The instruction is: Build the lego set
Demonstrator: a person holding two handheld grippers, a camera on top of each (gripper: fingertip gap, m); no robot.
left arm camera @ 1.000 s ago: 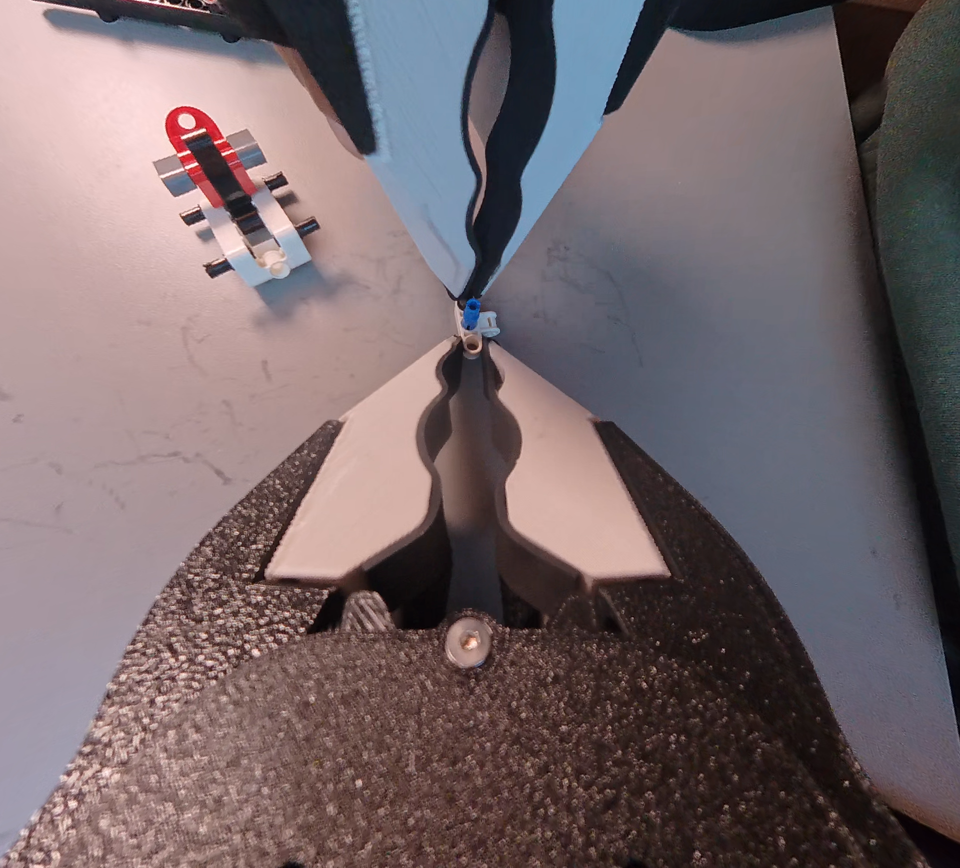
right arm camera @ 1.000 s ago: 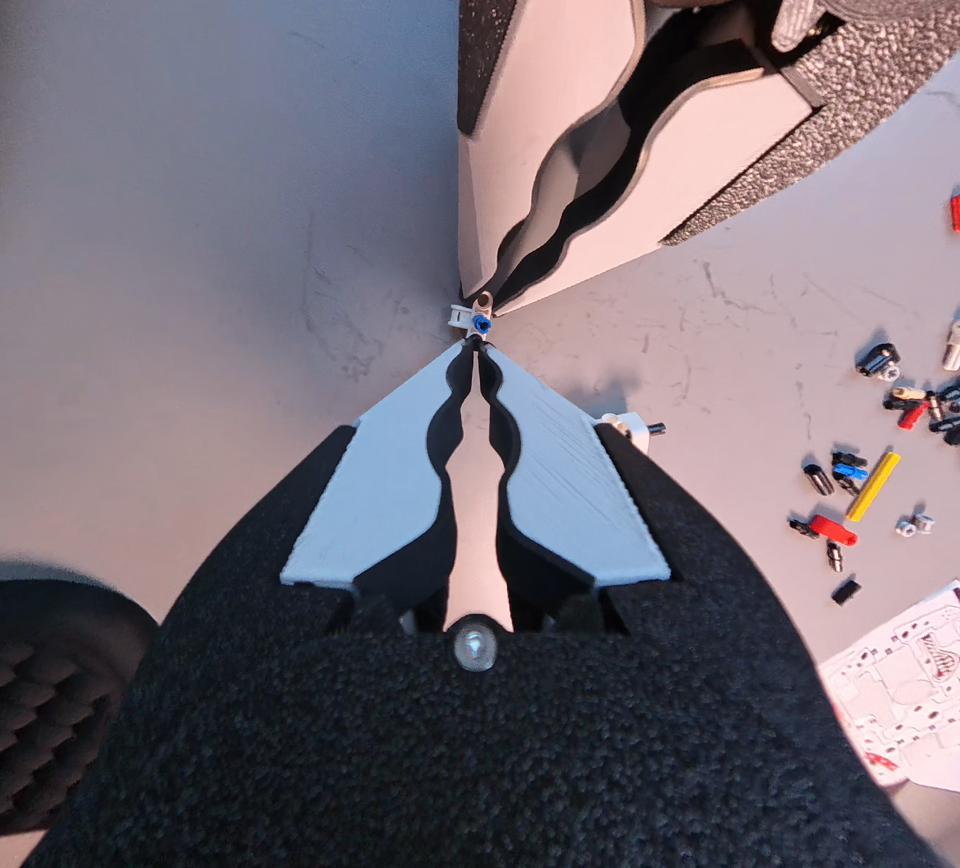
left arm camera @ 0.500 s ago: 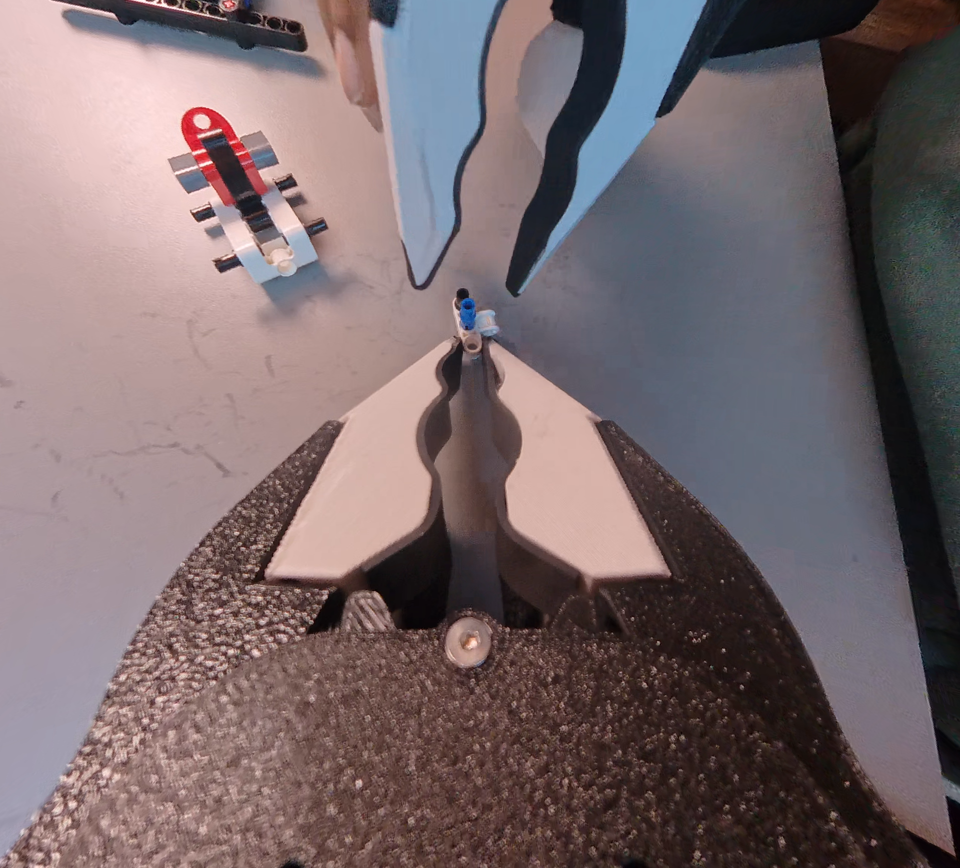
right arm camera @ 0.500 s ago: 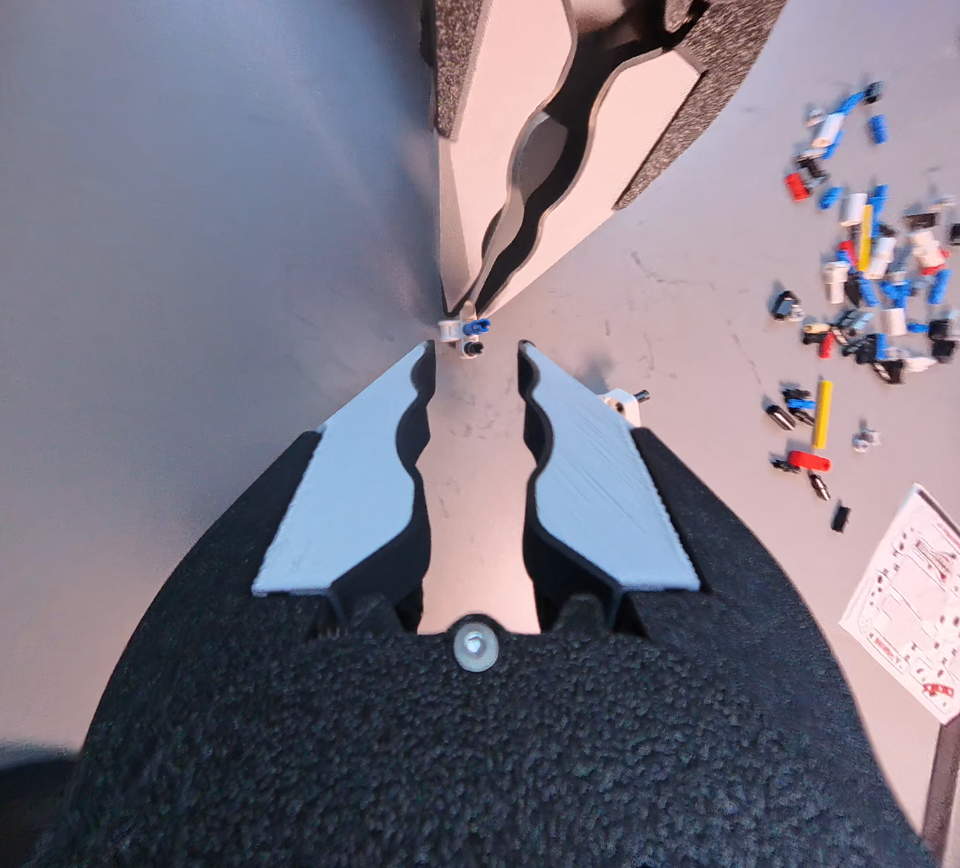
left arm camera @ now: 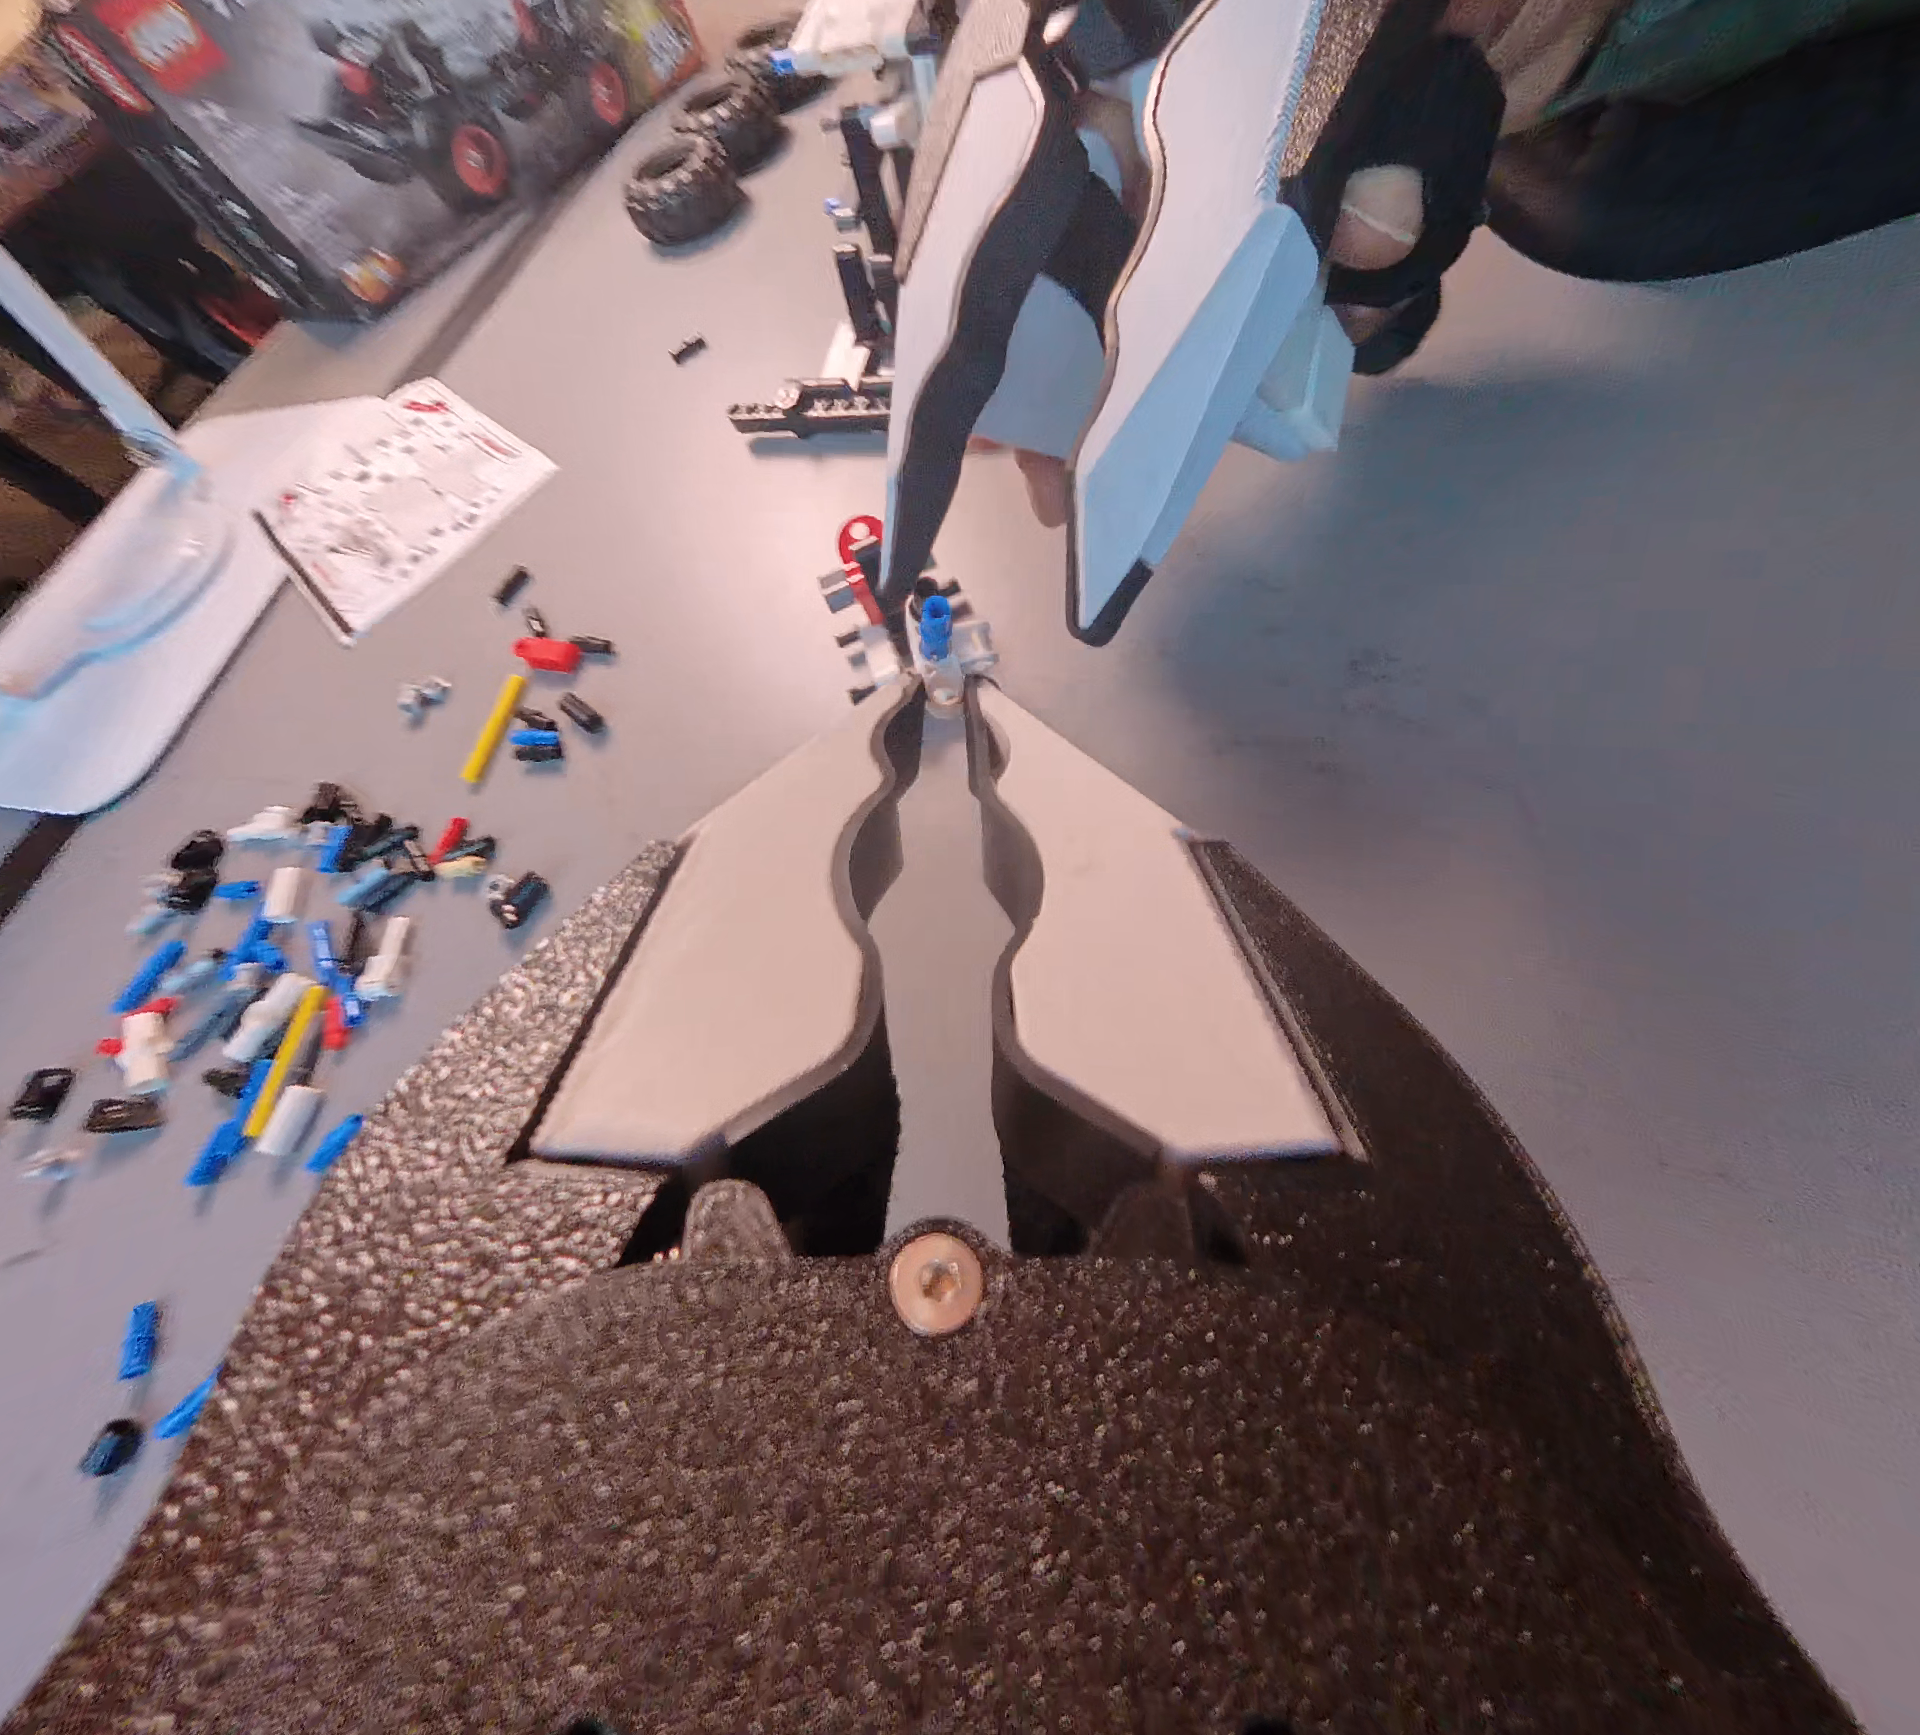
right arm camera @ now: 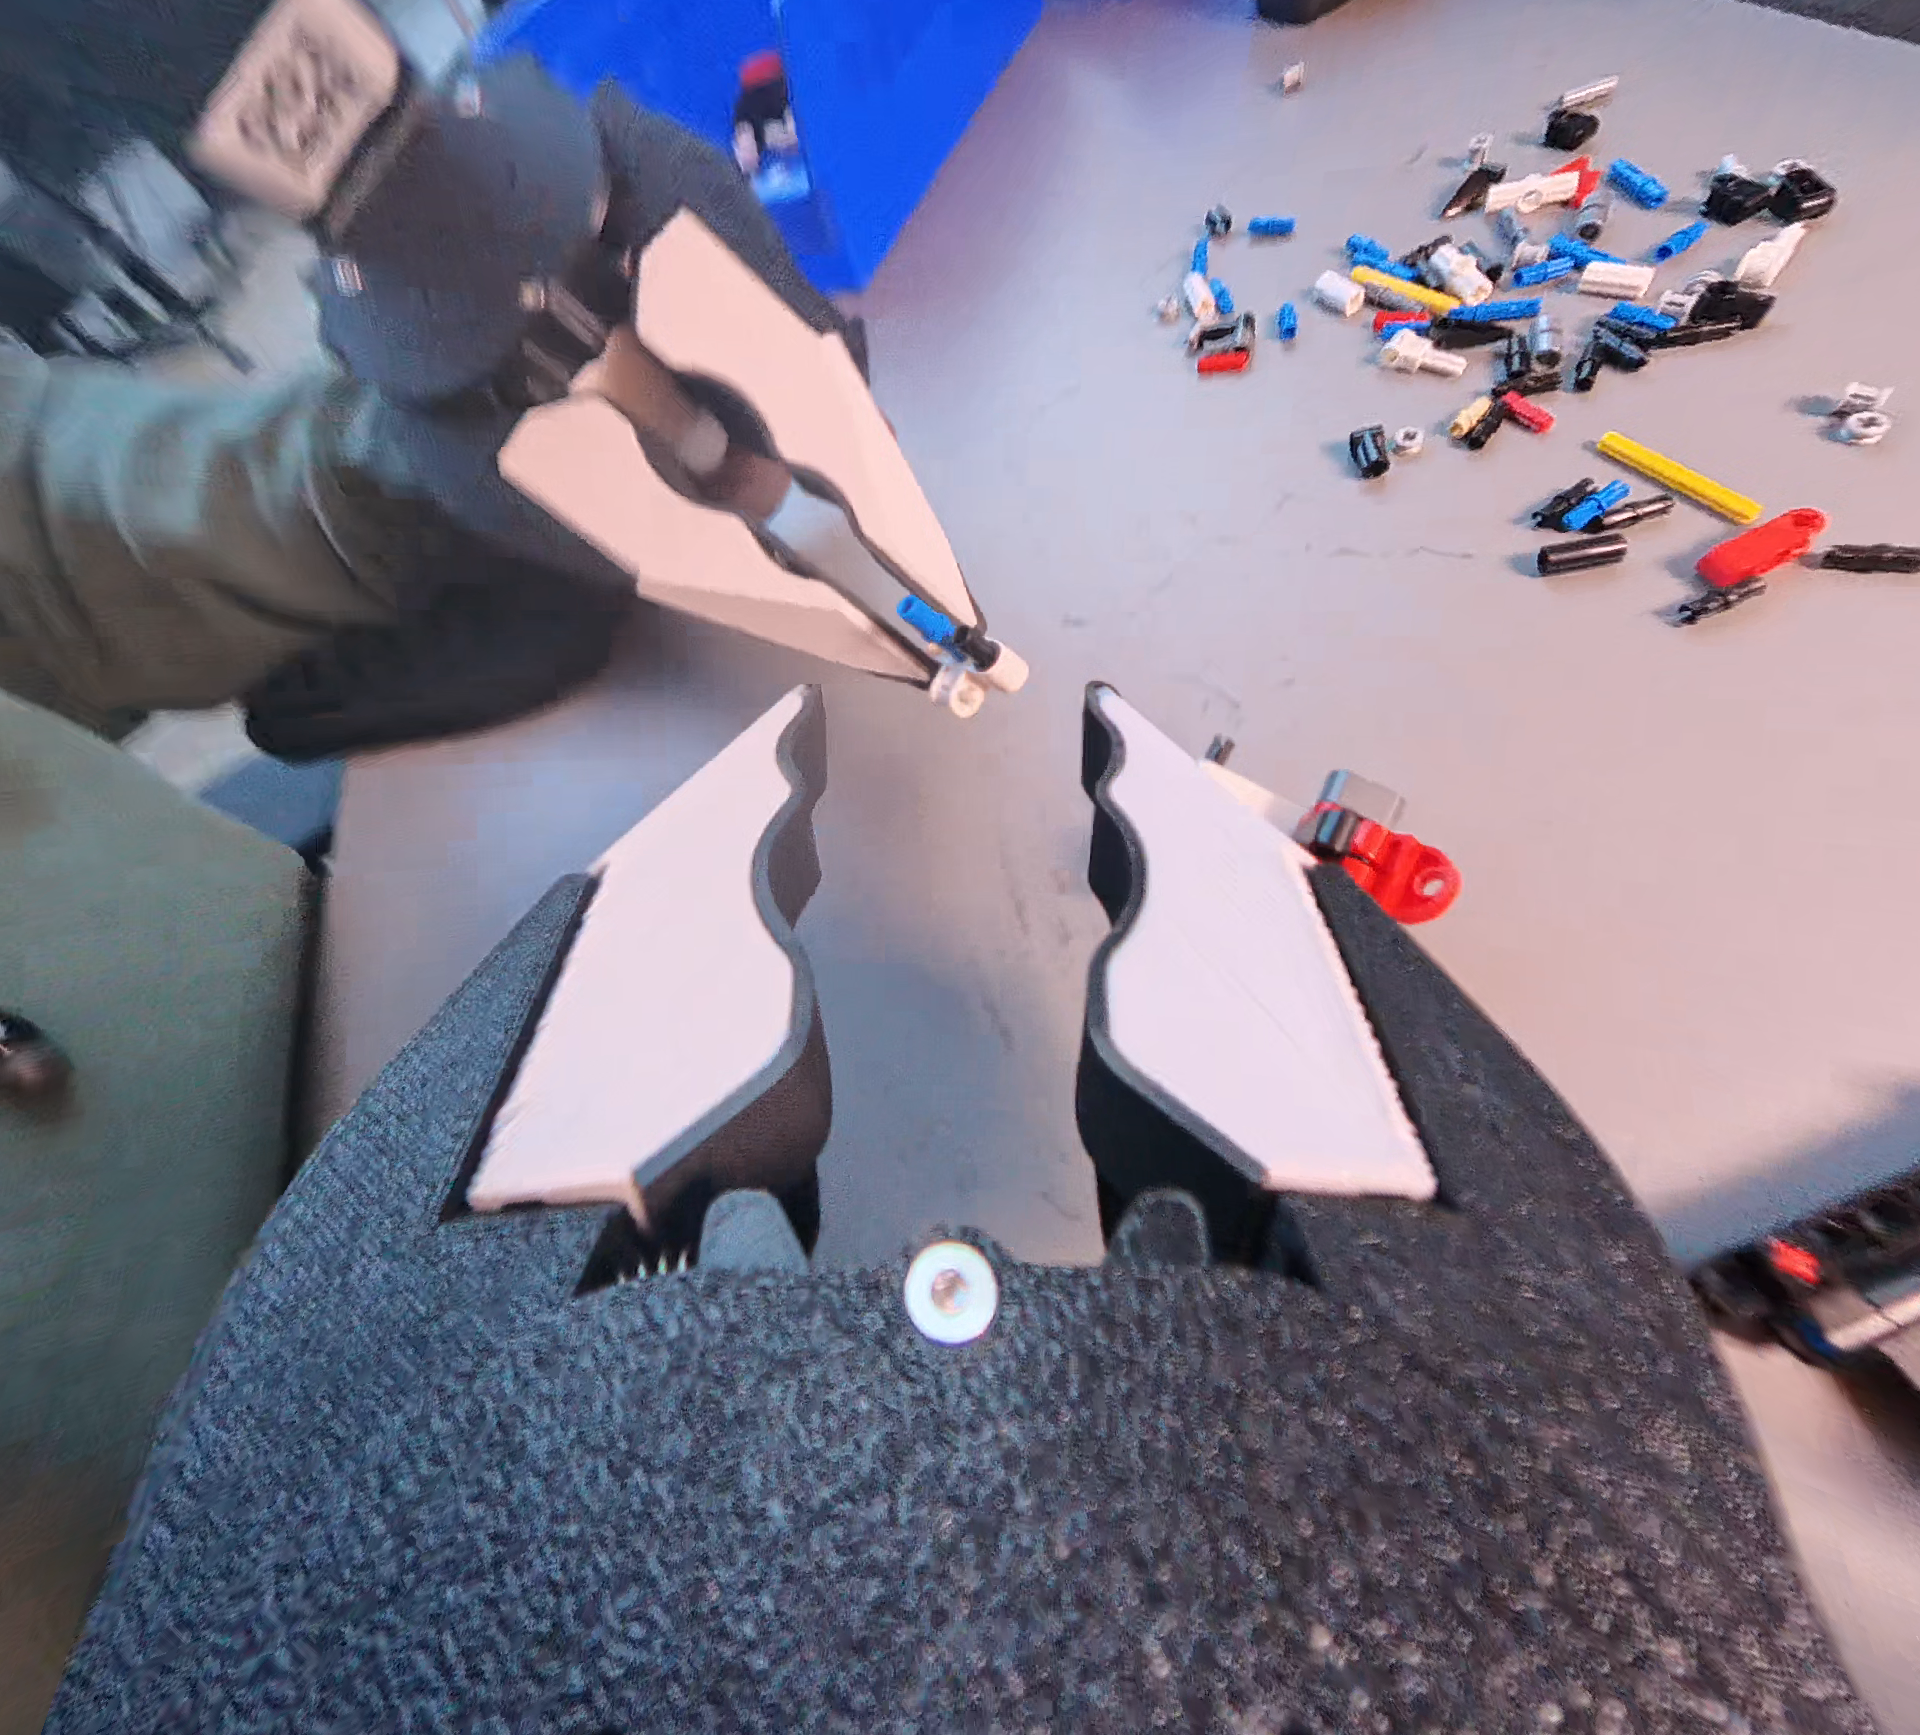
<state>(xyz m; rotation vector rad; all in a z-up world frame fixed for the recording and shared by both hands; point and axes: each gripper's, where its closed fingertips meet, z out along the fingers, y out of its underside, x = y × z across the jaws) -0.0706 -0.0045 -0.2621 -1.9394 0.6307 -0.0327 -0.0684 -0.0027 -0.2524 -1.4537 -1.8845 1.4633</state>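
My left gripper (left arm camera: 945, 693) is shut on a small white connector with a blue pin (left arm camera: 938, 641) pushed into it, held just above the grey table (left arm camera: 1507, 750). In the right wrist view the left gripper (right arm camera: 961, 662) comes in from the upper left, still holding the same piece (right arm camera: 971, 667). My right gripper (right arm camera: 951, 698) is open and empty, its jaws wide apart just short of the piece. In the left wrist view it (left arm camera: 992, 610) hangs open above the piece. A red, white and black subassembly (right arm camera: 1382, 844) lies beside my right finger, partly hidden (left arm camera: 857, 584).
Loose small parts are scattered on the table (left arm camera: 260, 958) (right arm camera: 1507, 303). An instruction booklet (left arm camera: 405, 480), the set's box (left arm camera: 364, 54), black tyres (left arm camera: 696, 168) and a black beam assembly (left arm camera: 821, 418) lie farther back. Blue bins (right arm camera: 883, 23) stand at the table's edge. The tips of both grippers are at nearly the same place.
My right gripper has opened, let go of the blue pin and drawn back from the piece. The left gripper keeps hold of the connector. Both views have tilted up.
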